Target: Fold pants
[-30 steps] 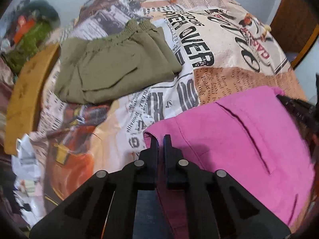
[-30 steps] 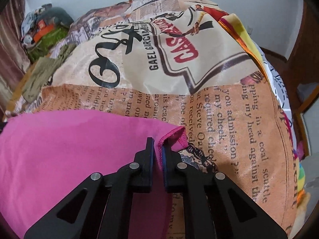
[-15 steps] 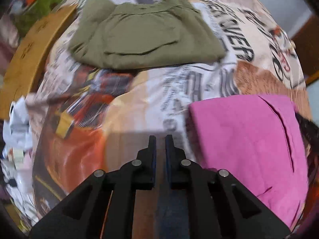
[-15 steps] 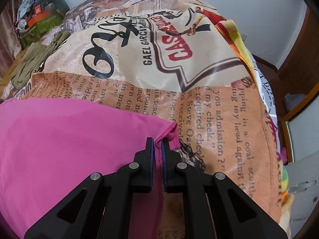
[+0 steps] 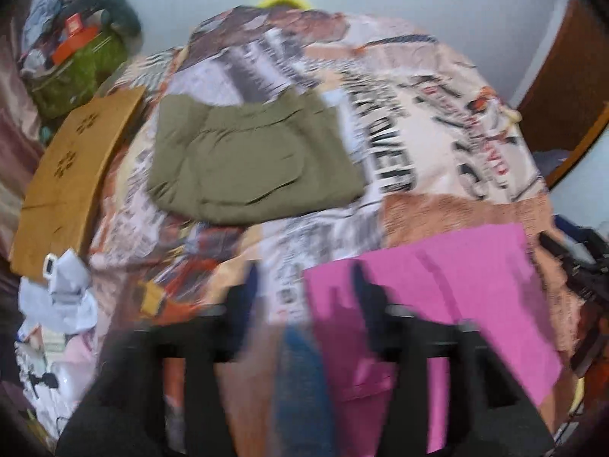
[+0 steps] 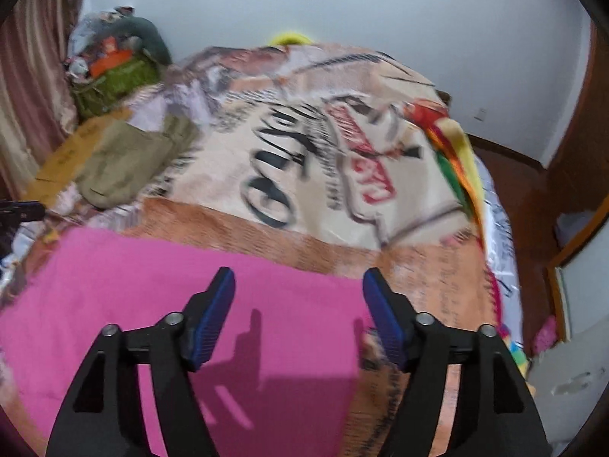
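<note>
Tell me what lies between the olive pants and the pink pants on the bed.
Only the printed bedspread. In the left wrist view, a bare strip of it separates the olive pants from the pink pants; nothing else lies there.

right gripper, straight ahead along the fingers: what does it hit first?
Probably the pink pants: the open right gripper points down over their far edge. Depth is unclear; slightly further on it would meet the printed bedspread instead.
</note>
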Tool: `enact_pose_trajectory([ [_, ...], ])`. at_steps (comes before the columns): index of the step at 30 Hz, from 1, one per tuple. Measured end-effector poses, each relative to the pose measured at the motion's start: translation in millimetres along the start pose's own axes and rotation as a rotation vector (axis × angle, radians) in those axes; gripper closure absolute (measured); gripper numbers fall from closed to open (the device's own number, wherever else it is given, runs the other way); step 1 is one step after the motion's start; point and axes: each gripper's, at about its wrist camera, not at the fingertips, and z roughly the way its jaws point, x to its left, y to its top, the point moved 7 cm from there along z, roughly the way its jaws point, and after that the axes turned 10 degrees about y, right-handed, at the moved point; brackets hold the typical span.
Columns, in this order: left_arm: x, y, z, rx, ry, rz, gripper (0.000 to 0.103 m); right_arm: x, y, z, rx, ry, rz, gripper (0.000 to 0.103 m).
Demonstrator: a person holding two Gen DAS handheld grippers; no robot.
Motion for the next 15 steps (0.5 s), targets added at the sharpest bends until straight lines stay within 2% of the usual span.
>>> enact_pose_trajectory([
  [2, -14, 2, -5, -0.020, -0.027, 0.020, 0.031, 11, 1, 7, 0.012, 0.029, -0.019, 0.033],
  [4, -27, 1, -2, -0.013, -0.008, 0.070, 0.030, 21, 0, 18, 0.034, 0.045, -0.046, 0.032],
  [6, -37, -5, 7, 0.008, 0.017, 0.115, 0.028, 28, -4, 31, 0.066, 0.050, -0.065, 0.032],
  [9, -45, -19, 28, 0.081, 0.042, 0.161, 0.027, 32, -13, 46, 0.124, 0.068, -0.065, 0.032],
  [10, -45, -24, 34, 0.100, 0.041, 0.161, 0.026, 32, -16, 51, 0.144, 0.070, -0.065, 0.032],
  [12, -39, -25, 38, 0.094, 0.047, 0.131, 0.011, 33, -25, 57, 0.180, 0.079, -0.063, 0.032],
  [15, -33, -27, 43, 0.115, 0.022, 0.102, 0.008, 29, -30, 55, 0.198, 0.101, -0.016, 0.030],
])
